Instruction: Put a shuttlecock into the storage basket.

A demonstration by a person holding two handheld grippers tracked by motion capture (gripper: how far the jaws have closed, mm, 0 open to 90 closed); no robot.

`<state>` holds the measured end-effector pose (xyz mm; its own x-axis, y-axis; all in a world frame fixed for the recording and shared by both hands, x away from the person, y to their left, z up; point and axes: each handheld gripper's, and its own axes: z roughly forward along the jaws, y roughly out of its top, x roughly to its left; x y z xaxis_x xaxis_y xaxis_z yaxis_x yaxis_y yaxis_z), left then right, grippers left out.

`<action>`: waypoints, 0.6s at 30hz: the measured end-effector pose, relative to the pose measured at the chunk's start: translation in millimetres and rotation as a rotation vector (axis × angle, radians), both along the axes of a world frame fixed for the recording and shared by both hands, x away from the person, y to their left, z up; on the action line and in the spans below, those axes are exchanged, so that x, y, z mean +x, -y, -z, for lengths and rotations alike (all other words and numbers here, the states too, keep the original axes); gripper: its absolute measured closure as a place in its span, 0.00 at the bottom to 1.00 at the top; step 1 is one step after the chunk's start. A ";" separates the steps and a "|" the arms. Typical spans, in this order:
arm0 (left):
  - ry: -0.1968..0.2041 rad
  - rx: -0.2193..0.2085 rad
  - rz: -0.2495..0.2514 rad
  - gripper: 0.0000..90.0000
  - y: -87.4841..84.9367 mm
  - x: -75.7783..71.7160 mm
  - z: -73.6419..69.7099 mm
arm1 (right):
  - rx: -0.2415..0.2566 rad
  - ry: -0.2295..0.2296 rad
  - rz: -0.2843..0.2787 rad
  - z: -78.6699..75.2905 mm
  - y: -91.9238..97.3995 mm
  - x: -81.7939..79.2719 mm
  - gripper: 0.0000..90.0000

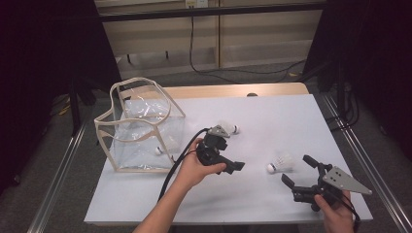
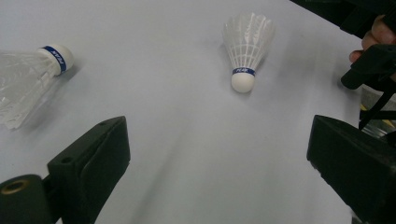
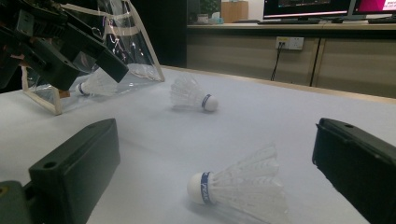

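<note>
Left gripper: we see the left gripper (image 1: 232, 166) held low over the middle of the white table (image 1: 272, 116), its jaws spread wide with nothing between them; its fingertips (image 2: 93, 158) frame bare tabletop in its own view.
Right gripper: the right gripper (image 1: 299, 171) sits near the table's front right corner, jaws wide apart and empty, aimed toward the nearer shuttlecock.
Near shuttlecock: we find the near shuttlecock (image 1: 280, 164) lying on its side just beyond the right gripper's jaws, cork pointing left in the high view; in the right gripper view it (image 3: 238, 186) lies between the two jaws but touches neither.
Far shuttlecock: the far shuttlecock (image 1: 229, 128) lies on the table just behind the left hand, cork with a blue band, partly hidden by the gripper's grey plate.
Bag: a clear bag (image 1: 141, 126) with cream trim stands open at the table's left side.
Inside the bag: we make out a third shuttlecock (image 1: 163, 148) resting at its bottom.
</note>
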<state>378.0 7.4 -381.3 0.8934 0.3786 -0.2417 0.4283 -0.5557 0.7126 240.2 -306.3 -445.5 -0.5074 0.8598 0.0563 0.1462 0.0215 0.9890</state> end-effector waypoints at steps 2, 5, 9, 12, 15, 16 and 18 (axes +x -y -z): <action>-0.006 -0.002 -0.002 0.07 2.4 -0.2 2.0 | 0.000 -0.001 0.001 0.0 0.1 -0.1 0.01; -0.011 0.004 0.004 0.07 5.9 0.3 5.3 | 0.002 -0.001 0.004 0.0 0.4 -0.1 0.01; -0.009 0.006 0.008 0.07 11.4 -0.7 8.8 | -0.002 0.000 0.000 0.0 0.3 -0.1 0.01; -0.009 0.006 0.014 0.07 14.5 -0.9 10.6 | 0.002 -0.002 0.004 -0.3 0.5 -0.5 0.01; -0.007 0.012 0.012 0.07 16.8 -1.0 12.1 | 0.001 -0.002 0.005 -0.3 0.8 -0.7 0.01; -0.006 0.012 0.012 0.07 17.4 -1.0 12.7 | 0.000 -0.003 0.005 -0.5 0.8 -0.8 0.01; -0.012 0.011 0.009 0.07 18.5 -0.9 13.9 | -0.002 -0.002 0.005 -0.5 0.8 -0.8 0.01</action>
